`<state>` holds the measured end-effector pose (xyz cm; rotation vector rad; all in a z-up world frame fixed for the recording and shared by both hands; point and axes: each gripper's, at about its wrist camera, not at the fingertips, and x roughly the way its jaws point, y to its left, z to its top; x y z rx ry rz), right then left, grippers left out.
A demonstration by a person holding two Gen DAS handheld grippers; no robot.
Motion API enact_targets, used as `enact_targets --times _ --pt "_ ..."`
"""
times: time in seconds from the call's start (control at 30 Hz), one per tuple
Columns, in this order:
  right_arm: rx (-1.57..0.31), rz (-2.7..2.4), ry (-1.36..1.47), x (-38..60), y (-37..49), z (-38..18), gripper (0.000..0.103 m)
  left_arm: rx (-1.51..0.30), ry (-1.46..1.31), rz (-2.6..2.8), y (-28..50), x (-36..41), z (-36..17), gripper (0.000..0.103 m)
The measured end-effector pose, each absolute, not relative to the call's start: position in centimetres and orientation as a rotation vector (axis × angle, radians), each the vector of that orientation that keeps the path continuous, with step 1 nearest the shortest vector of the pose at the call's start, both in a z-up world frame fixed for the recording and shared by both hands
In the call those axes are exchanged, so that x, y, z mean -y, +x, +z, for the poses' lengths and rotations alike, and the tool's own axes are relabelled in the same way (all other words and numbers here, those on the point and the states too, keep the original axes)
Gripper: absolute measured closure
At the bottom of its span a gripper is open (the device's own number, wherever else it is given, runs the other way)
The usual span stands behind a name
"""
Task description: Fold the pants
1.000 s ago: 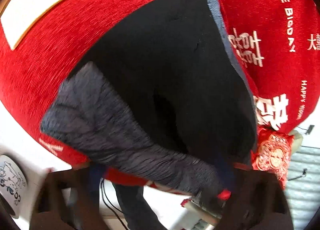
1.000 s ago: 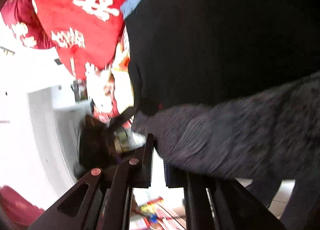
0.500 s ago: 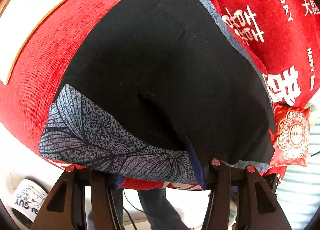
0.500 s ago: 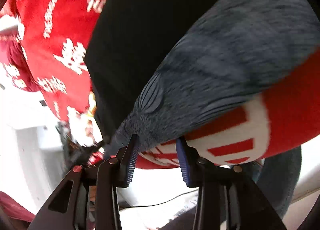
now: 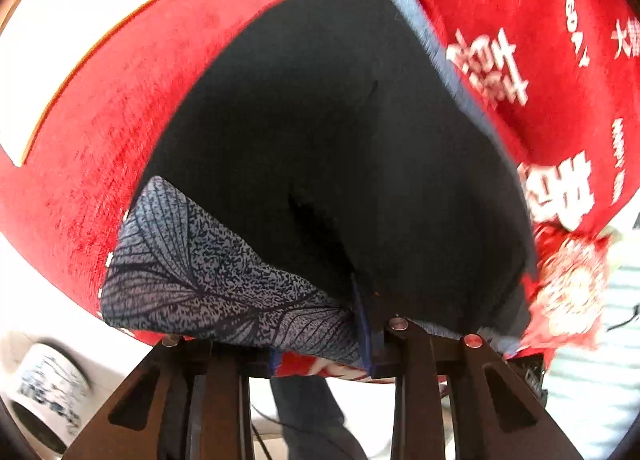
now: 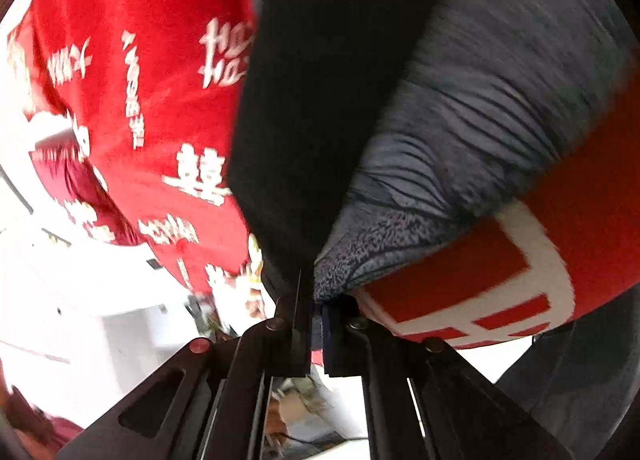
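Observation:
The pants point(image 5: 340, 147) are black with a grey leaf-print panel point(image 5: 208, 280) and lie spread on a red cloth with white lettering point(image 5: 112, 119). My left gripper point(image 5: 320, 344) is at the near edge of the pants with its fingers wide apart; the right finger's blue pad point(image 5: 362, 324) touches the hem. My right gripper point(image 6: 316, 320) is shut on the grey printed edge of the pants point(image 6: 460, 131), with fabric bunched between its pads.
A red embroidered cushion point(image 5: 568, 288) lies at the right end of the red cloth. A white printed mug point(image 5: 44, 392) sits low at the left. The person's dark trouser legs point(image 5: 316, 416) stand below the edge of the cloth.
My right gripper has closed from open onto the grey edge of the pants. My left gripper, open half a second ago, has shifted slightly along the near hem.

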<state>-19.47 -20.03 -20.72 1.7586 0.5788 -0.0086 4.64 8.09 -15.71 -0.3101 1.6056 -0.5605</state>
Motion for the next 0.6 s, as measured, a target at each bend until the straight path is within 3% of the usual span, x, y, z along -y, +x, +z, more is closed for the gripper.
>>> enact_targets --times 0.37,0.6 --pt "-0.679 0.141 1.543 30.8 -8.5 -11.7 0.099 -1.389 -0.317 -0.614 11.2 -0.7 -7.2 0.073" --pt "-0.822 0.128 1.436 37.8 0.6 -13.6 0.096 -1.278 -0.156 -0.58 20.0 8.4 -8.6 0.072"
